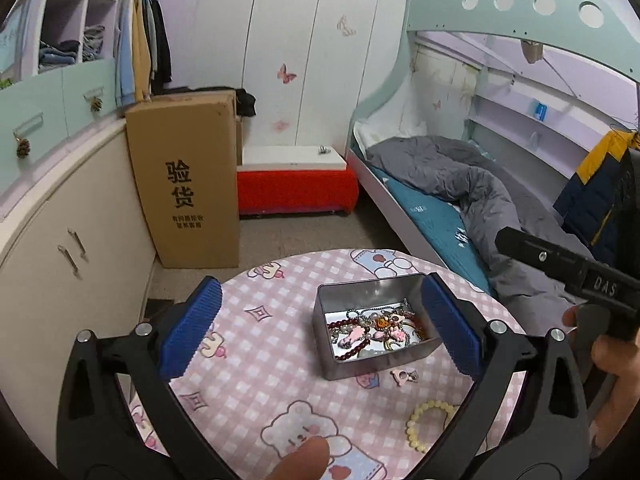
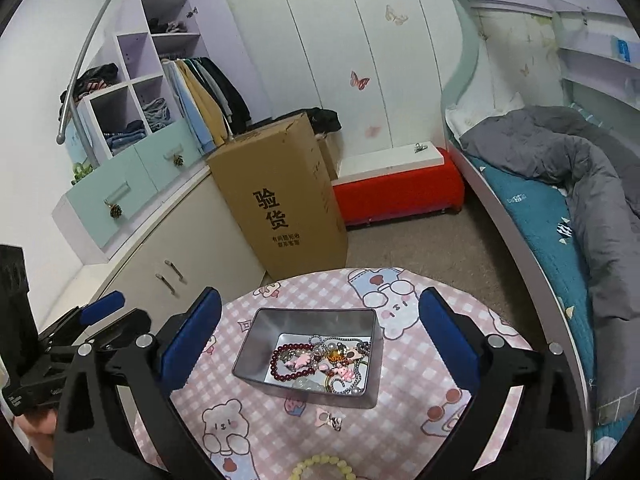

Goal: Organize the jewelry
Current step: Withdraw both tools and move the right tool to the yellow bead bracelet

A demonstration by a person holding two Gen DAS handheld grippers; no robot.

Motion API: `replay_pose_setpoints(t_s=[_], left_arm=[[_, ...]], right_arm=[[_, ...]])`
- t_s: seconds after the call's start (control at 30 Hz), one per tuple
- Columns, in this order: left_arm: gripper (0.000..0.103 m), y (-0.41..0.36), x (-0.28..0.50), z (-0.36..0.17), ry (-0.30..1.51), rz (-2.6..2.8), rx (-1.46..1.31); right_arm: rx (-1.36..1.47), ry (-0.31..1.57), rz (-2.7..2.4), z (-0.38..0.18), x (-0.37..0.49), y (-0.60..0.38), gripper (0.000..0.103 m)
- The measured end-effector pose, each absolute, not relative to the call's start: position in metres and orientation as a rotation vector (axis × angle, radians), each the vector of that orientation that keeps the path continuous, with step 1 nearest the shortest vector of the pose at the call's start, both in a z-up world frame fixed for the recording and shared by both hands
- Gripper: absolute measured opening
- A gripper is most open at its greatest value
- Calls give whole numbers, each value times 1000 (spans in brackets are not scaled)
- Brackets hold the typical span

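On round pink-checked surface (image 2: 400,364): metal tin (image 2: 372,392), lid off, piled with jewelry — dark red bead string (image 2: 276,364), pink charms, chains. Two pieces outside tin: pink charm (image 2: 329,418) just beside tin's near wall, pale yellow bead bracelet (image 2: 320,465) nearer the cameras, close to surface edge. Left gripper (image 1: 316,330) fingers wide apart, nothing between, raised over surface; tin off toward right finger pad, charm (image 1: 405,376) and bracelet (image 1: 430,424) below and right of centre line. Right gripper (image 2: 320,336) fingers likewise wide apart, empty; tin almost centred between them, charm just under centre, bracelet at bottom frame edge. Risks, as judged: charm small and flat, likely to slip from ribbed pads or get pushed along cloth; tight against tin wall, so a closing finger may strike tin and shove it. Bracelet round, could roll off near edge if nudged. Tin already heaped; dropped item could snag chains or bounce out. Both grippers converging on same spot could collide.
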State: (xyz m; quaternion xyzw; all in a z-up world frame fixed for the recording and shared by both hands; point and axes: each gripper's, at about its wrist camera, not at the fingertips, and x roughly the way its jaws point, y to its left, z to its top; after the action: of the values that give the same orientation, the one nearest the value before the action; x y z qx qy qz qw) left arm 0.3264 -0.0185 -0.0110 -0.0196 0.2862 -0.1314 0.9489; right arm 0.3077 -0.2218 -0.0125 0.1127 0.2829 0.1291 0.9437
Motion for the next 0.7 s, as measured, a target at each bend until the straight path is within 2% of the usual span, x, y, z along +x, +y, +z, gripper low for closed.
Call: replay_pose_setpoints(t_s=[0.37,0.7], left_arm=[[97,-13,260,5,492,-292,-32],[97,-11,220,-11,489,-300,-52]], right_arm=[[177,524,265,1,254,-223,95],[114,505,292,-13,201,-214,95]])
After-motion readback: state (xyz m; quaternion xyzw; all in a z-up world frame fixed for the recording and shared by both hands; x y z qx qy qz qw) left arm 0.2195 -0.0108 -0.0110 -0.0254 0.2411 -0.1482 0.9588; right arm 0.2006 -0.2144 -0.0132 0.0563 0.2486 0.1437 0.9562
